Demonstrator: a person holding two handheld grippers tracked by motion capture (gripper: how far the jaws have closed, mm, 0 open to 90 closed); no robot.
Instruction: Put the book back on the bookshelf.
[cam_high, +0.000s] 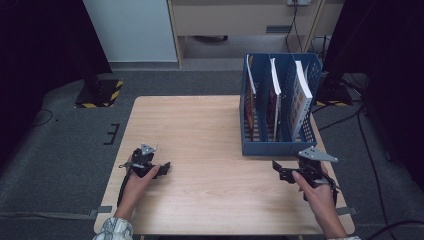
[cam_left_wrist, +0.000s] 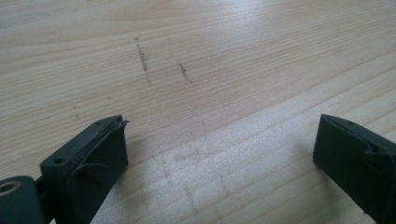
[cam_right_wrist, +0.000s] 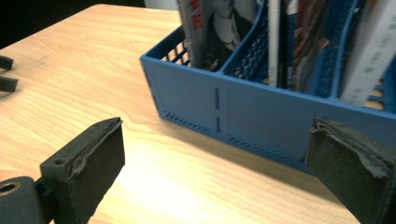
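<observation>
**Two hand-held grippers poised low, jaws spread wide**

A person's forearms enter from the near edge, each hand wrapped around a two-jaw gripper. The left hand (cam_high: 137, 181), its patterned sleeve (cam_high: 114, 230) showing at the wrist, holds the left gripper (cam_high: 162, 169) low with its jaws pointing to the person's right. The right hand (cam_high: 316, 192) grips the right gripper (cam_high: 281, 171), a grey three-cornered plate (cam_high: 317, 154) on top, its jaws angled towards the left. In both gripper views the black jaws stand far apart with nothing between them.
</observation>
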